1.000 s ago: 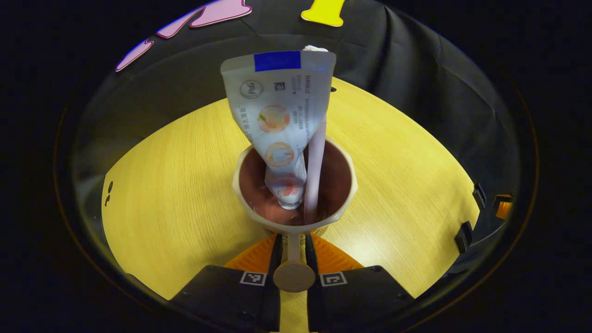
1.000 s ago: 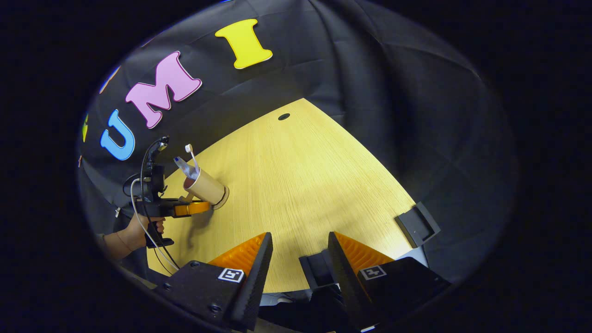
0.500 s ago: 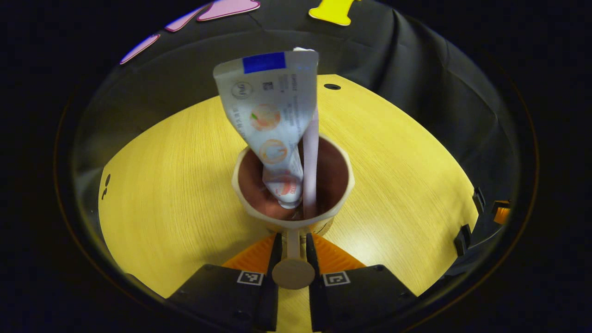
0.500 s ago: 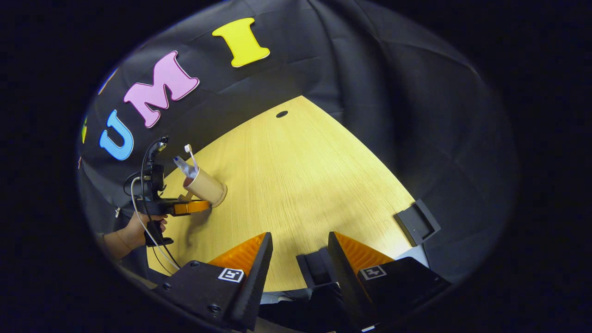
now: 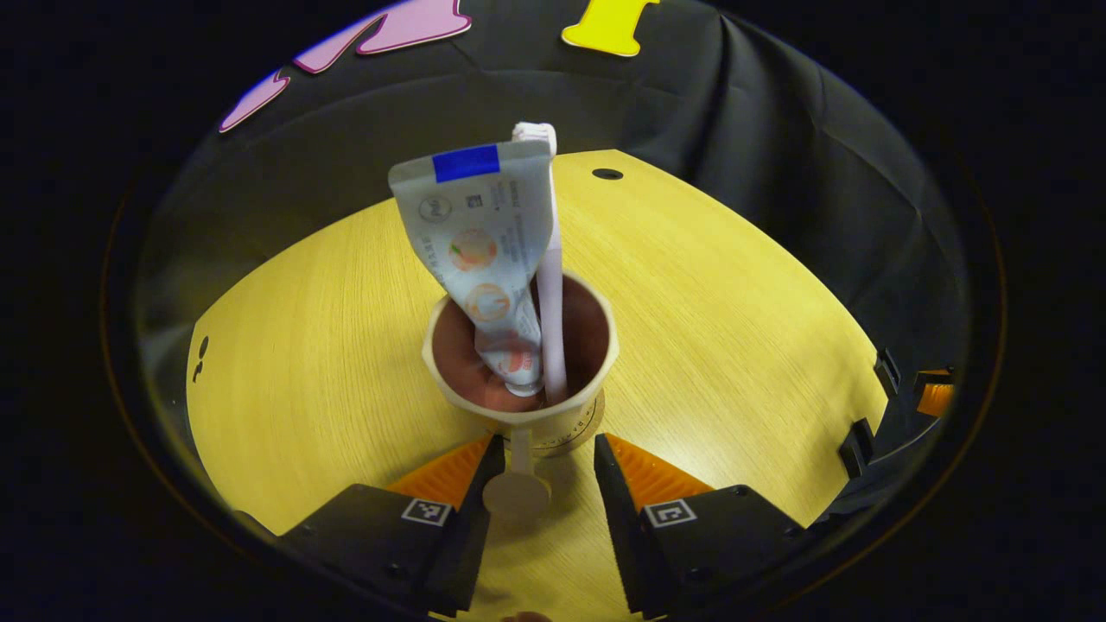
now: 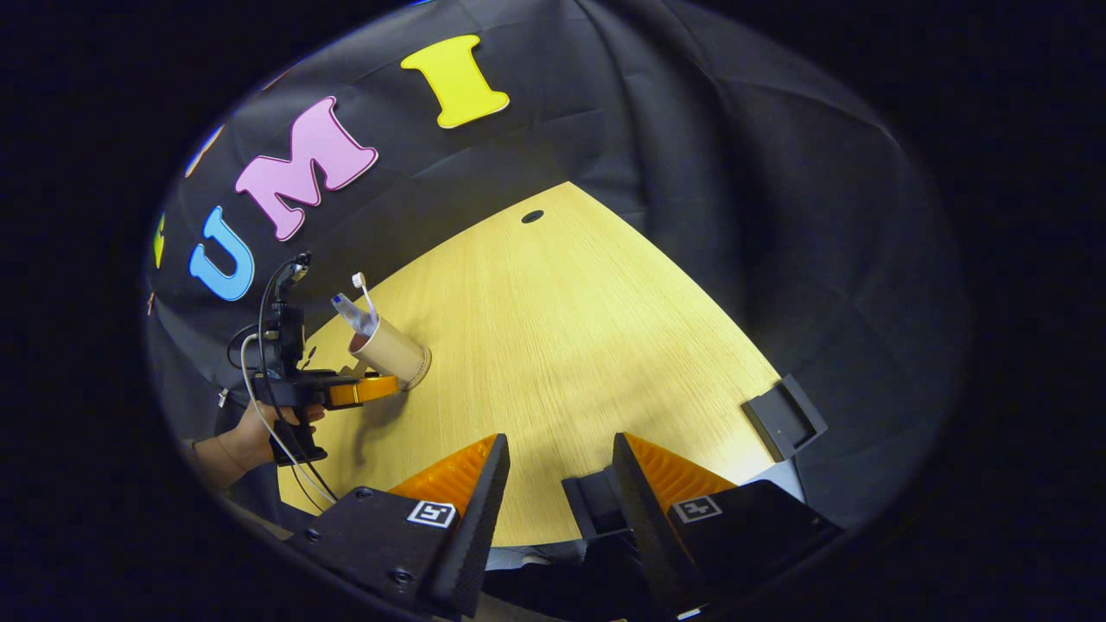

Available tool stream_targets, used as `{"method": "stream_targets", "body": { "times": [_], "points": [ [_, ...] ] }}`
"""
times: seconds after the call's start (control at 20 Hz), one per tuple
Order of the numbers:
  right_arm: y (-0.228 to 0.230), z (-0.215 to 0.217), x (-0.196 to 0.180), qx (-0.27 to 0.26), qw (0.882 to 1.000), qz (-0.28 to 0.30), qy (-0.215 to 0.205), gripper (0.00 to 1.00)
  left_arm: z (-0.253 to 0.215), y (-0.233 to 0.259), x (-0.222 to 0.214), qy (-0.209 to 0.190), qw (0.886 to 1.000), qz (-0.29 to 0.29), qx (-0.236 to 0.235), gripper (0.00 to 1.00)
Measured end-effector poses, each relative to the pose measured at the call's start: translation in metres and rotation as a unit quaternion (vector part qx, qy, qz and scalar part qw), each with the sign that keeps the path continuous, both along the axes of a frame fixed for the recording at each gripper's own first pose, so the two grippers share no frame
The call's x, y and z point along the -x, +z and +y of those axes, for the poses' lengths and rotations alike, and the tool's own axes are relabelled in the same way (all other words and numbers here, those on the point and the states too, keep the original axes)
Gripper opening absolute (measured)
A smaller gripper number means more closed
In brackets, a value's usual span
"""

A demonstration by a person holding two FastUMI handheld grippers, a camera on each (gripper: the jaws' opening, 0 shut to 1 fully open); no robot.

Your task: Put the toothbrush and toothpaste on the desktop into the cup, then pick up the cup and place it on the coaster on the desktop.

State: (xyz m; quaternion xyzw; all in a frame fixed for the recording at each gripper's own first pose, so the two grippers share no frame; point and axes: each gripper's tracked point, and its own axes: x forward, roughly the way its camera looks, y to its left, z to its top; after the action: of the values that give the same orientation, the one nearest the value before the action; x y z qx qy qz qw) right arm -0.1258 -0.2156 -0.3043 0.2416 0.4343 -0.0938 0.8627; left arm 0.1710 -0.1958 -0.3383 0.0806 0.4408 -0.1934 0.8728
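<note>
A tan cup [image 5: 518,412] with a dark inside stands upright on the yellow desktop [image 5: 328,345], on a round coaster [image 5: 594,421] that peeks out at its base. A pale toothpaste tube [image 5: 475,242] and a pink toothbrush [image 5: 550,294] lean inside it. My left gripper [image 5: 544,449] is open, its fingers on either side of the cup's knobbed handle [image 5: 516,494] without touching it. In the right gripper view the cup [image 6: 389,350] sits far left with the left gripper [image 6: 376,389] beside it, held by a hand [image 6: 255,432]. My right gripper [image 6: 560,445] hangs open over the near table edge, holding nothing.
Black brackets sit along the table's right edge [image 5: 864,441] [image 6: 782,419]. A small dark hole [image 5: 607,174] [image 6: 532,216] marks the far end of the desktop. Bare wood [image 6: 562,328] stretches between the two grippers. A black block [image 6: 592,505] lies under my right gripper.
My left gripper was shut on the cup's handle and has now opened and drawn back a little. The cup stays upright on the coaster. The right gripper has barely moved.
</note>
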Motion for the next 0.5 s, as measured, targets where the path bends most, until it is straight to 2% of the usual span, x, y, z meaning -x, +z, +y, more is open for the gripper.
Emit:
{"method": "stream_targets", "body": {
  "times": [0.05,0.2,0.5],
  "points": [
    [0.001,0.002,-0.001,-0.001,1.0,-0.001,0.002,0.75,0.001,0.004,0.001,-0.001,1.0,-0.005,-0.001,0.69],
    [0.003,0.01,-0.005,-0.001,1.0,-0.004,0.01,0.75,0.007,0.017,0.006,-0.007,1.0,-0.025,-0.003,0.89],
    [0.012,0.032,-0.011,-0.005,1.0,-0.014,0.022,0.75,0.032,0.041,0.019,0.002,0.999,-0.043,0.001,0.92]
  ]
}}
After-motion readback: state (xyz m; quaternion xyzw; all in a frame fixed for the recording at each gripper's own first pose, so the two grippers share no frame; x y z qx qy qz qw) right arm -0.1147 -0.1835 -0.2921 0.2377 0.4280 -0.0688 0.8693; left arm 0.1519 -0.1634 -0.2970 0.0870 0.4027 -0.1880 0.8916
